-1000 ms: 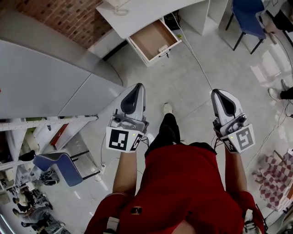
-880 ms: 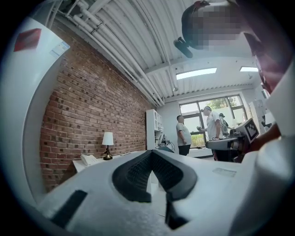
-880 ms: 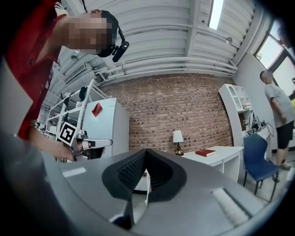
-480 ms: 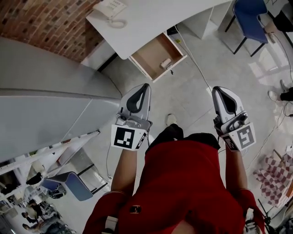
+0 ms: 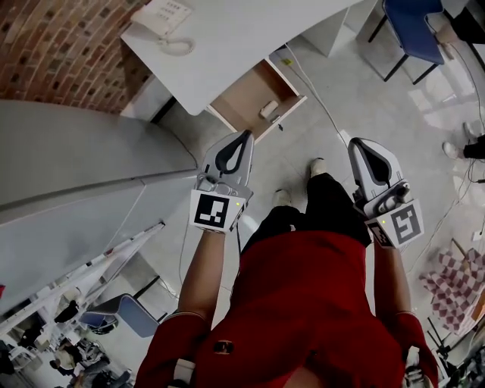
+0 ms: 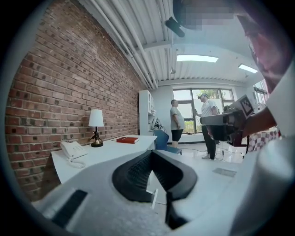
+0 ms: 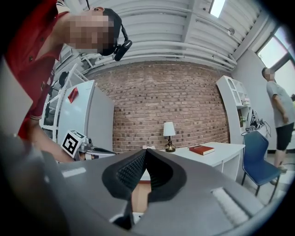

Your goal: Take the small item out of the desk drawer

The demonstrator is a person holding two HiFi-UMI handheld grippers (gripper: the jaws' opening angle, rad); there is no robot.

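- Since the earlier frame we have stepped nearer the desk. It and its drawer now sit lower and larger in the head view, and the phone on top has come fully into sight.
- The left gripper has come closer to the drawer, though it is still clear of it. The right gripper hangs further off, over the floor.
- Both grippers have their jaws pressed together with nothing between them.
- Done so far: the drawer already stands pulled out.
- The item lies untouched inside, near the drawer's outer end.
- Left to do, as we judge it: close the remaining gap, part one gripper's jaws, reach in, grip the item and lift it clear. We are early in the task, still on the approach.
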